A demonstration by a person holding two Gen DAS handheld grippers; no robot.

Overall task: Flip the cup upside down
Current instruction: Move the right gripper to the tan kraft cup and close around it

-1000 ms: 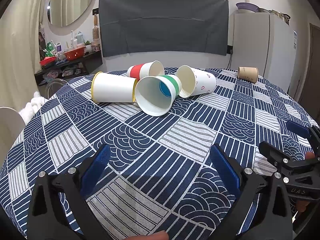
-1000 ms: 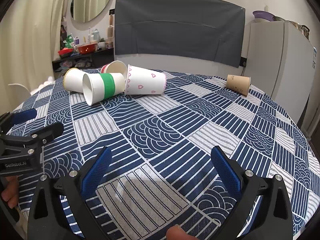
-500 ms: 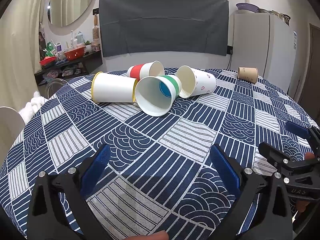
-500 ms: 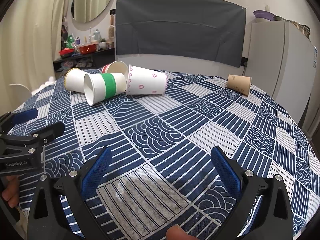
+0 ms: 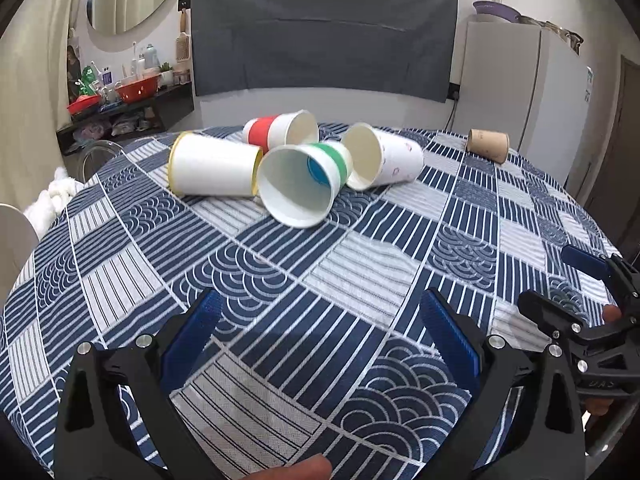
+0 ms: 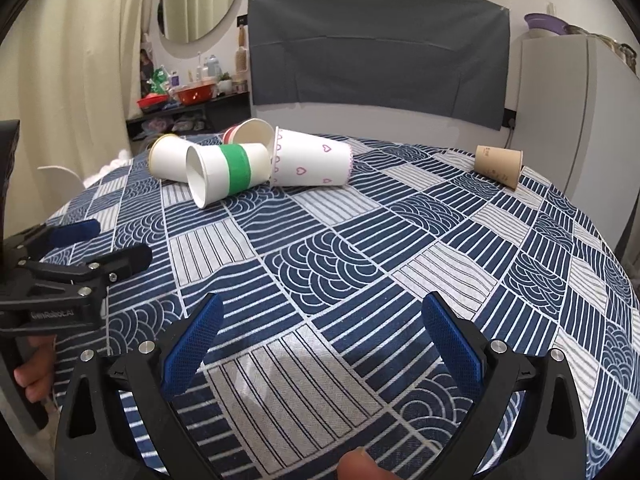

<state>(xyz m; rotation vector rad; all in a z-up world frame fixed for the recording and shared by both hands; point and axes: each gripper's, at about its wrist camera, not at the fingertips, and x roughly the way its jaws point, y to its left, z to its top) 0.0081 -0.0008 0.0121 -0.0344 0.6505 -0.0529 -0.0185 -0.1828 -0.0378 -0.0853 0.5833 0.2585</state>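
Several paper cups lie on their sides at the far side of the round table: a yellow-rimmed white cup, a red-banded cup, a green-banded cup with its mouth toward me, a heart-print cup and, apart at the right, a brown cup. They also show in the right wrist view: green-banded cup, heart-print cup, brown cup. My left gripper is open and empty over the near cloth. My right gripper is open and empty too.
The table wears a blue and white patterned cloth. A white fridge stands behind at the right. A shelf with red bowls is at the left. A white chair back is at the table's left edge.
The right wrist view has shifted slightly toward the cups. The left gripper and the cups have not moved.
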